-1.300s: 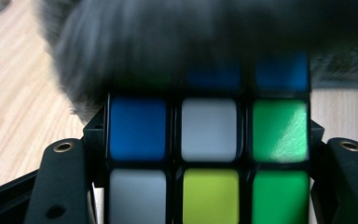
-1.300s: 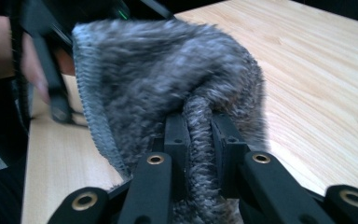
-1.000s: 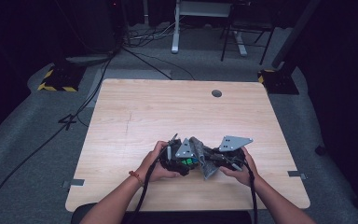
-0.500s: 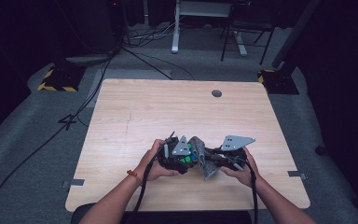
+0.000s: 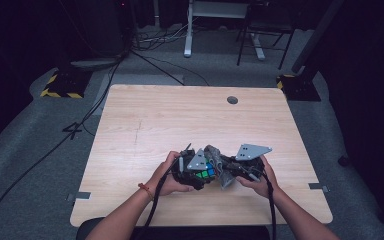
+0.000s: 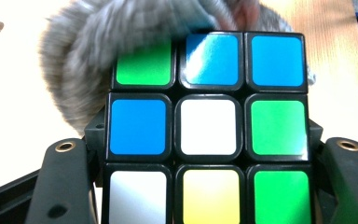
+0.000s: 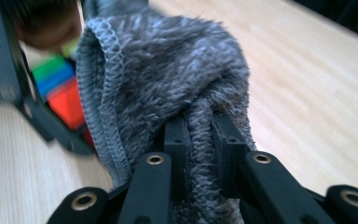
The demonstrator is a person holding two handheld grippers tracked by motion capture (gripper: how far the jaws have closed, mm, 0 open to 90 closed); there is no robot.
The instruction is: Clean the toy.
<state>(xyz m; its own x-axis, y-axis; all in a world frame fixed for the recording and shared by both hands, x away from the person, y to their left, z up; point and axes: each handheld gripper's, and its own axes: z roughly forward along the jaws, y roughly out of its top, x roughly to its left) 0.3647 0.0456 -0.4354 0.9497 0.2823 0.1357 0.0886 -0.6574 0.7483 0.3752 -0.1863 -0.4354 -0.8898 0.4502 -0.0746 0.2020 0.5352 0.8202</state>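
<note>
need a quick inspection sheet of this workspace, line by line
surface: light wooden table, round cable hole near the far edge
job's things: puzzle cube with mixed colours; grey cloth against the cube's top row
clutter: nothing seen
grippers: left gripper shut on the puzzle cube; right gripper shut on a fold of the grey cloth
cables: one black cable trails from each gripper toward the person; more cables on the floor
surroundings: dark room, grey carpet, yellow-black striped base, desk legs behind
</note>
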